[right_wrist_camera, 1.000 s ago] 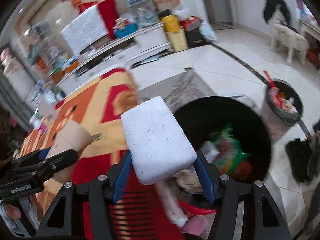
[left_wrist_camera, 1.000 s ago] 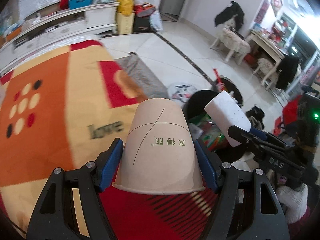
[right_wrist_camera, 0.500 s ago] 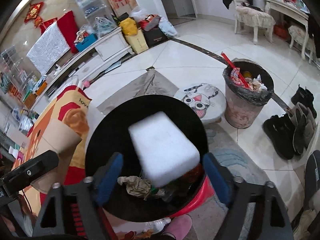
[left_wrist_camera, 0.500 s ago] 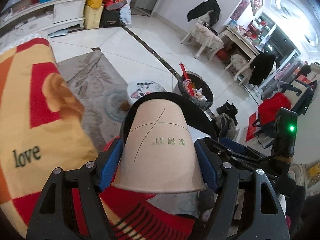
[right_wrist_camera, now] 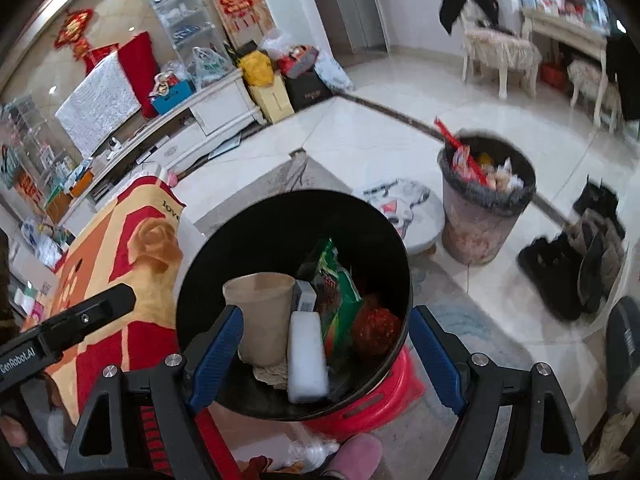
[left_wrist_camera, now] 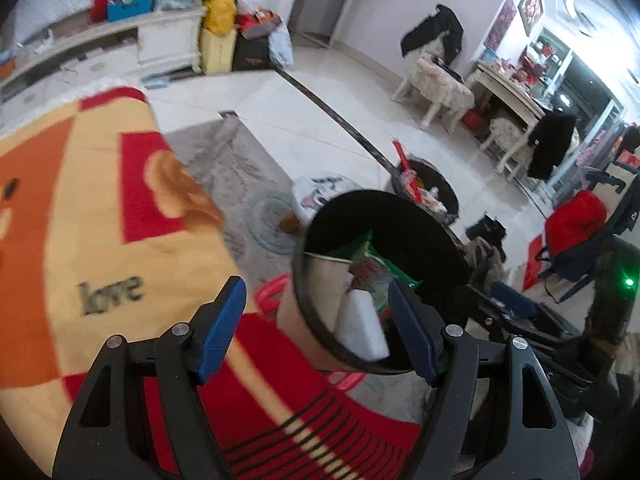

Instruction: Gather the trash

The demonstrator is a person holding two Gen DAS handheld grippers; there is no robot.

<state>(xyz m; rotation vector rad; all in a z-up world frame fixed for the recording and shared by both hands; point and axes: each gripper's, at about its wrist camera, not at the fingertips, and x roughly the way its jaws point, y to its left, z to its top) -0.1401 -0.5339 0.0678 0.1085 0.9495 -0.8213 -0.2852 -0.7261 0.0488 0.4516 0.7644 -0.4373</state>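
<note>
The right gripper [right_wrist_camera: 324,356] has its blue jaws wide apart with nothing between them; they have just been opening. The left gripper [left_wrist_camera: 316,328] also has its jaws apart and holds nothing. Both point down at the black bin [right_wrist_camera: 280,216], which fills the lower middle of the right wrist view. In the left wrist view the black bin [left_wrist_camera: 400,208] sits a bit to the right of the middle, so the right gripper looks more squarely over it. Inside the bin the brown paper cup [right_wrist_camera: 260,320] stands with its mouth up, on the left side. Just to its right the white foam block [right_wrist_camera: 306,356] stands on end, its long side running toward the bottom of the frame. A green wrapper [right_wrist_camera: 336,300] and something red lie further right. The bin rests on a red stool [right_wrist_camera: 380,392]. At the left of both views is the orange and red blanket [left_wrist_camera: 100,220]. I think both pieces are now in, so the next piece of trash must be looked for away from the bin. A second bin [right_wrist_camera: 484,208], already full, stands on the floor at the upper right.
</note>
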